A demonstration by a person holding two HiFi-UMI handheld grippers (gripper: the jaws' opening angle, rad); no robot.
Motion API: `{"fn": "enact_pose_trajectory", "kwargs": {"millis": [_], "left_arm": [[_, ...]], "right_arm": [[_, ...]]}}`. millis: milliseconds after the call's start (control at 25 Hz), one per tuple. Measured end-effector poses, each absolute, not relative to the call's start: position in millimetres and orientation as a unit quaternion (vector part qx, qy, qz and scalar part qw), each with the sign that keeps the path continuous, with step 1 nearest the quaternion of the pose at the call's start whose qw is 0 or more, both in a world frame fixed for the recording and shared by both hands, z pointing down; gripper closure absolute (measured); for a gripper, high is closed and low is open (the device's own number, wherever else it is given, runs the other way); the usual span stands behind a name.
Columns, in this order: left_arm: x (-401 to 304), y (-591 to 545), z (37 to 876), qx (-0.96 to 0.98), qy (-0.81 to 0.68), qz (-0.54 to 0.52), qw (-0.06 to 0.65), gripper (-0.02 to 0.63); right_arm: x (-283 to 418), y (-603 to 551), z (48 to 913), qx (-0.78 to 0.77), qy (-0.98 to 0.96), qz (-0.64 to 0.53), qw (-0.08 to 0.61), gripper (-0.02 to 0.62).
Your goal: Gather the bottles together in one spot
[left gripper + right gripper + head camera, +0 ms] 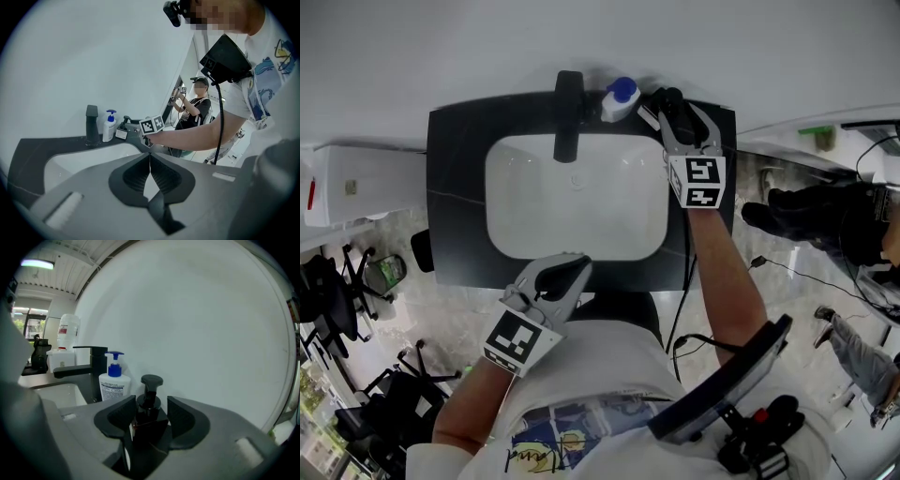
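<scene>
Right jaws apart around black bottle [148, 412]

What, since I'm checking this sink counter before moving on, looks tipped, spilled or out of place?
Nothing stands out. The black pump bottle stands upright between the right gripper's open jaws, beside the upright white bottle and the faucet. No spill shows on the counter.

Basin [525, 164] sits in counter [455, 187], centre. Faucet [568, 112] at basin's 12 o'clock, on counter's back strip. First pump bottle [620, 98] just beside faucet, at 1 o'clock. Second pump bottle [666, 98] at 2 o'clock, near first, standing between jaws of your right gripper [151, 414]. Your left gripper [572, 274] at 6 o'clock, over counter's front edge.
</scene>
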State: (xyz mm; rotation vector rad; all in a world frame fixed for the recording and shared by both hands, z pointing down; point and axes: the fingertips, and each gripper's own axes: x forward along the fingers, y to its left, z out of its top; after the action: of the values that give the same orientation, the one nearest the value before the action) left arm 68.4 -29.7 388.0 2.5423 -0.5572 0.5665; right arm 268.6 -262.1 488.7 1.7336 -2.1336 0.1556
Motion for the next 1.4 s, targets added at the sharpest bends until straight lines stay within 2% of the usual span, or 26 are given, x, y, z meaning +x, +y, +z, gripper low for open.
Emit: {"fn": "enact_pose_trajectory", "kwargs": {"millis": [120, 440, 640, 760, 1040, 1400], "left_arm": [[63, -27, 389, 0.929, -0.204, 0.202, 0.235, 0.6], [43, -10, 376, 0.94, -0.188, 0.185, 0.215, 0.6], [20, 5, 368, 0.946, -0.176, 0.182, 0.202, 0.6], [6, 15, 363, 0.949, -0.168, 0.184, 0.193, 0.6], [-34, 40, 358, 0.953, -0.162, 0.181, 0.179, 0.6], [-72, 63, 362, 0.953, -0.155, 0.169, 0.198, 0.6]], "right_arm": [[270, -252, 492, 0.623, -0.755, 0.064, 0.197, 0.368], [249, -179, 497, 0.631, -0.737, 0.098, 0.221, 0.368], [208, -122, 489, 0.621, -0.739, 0.118, 0.233, 0.384], [181, -92, 478, 0.609, -0.747, 0.113, 0.242, 0.424], [126, -31, 449, 0.592, -0.758, 0.103, 0.254, 0.594], [72, 26, 421, 0.568, -0.777, 0.118, 0.245, 0.594]]}}
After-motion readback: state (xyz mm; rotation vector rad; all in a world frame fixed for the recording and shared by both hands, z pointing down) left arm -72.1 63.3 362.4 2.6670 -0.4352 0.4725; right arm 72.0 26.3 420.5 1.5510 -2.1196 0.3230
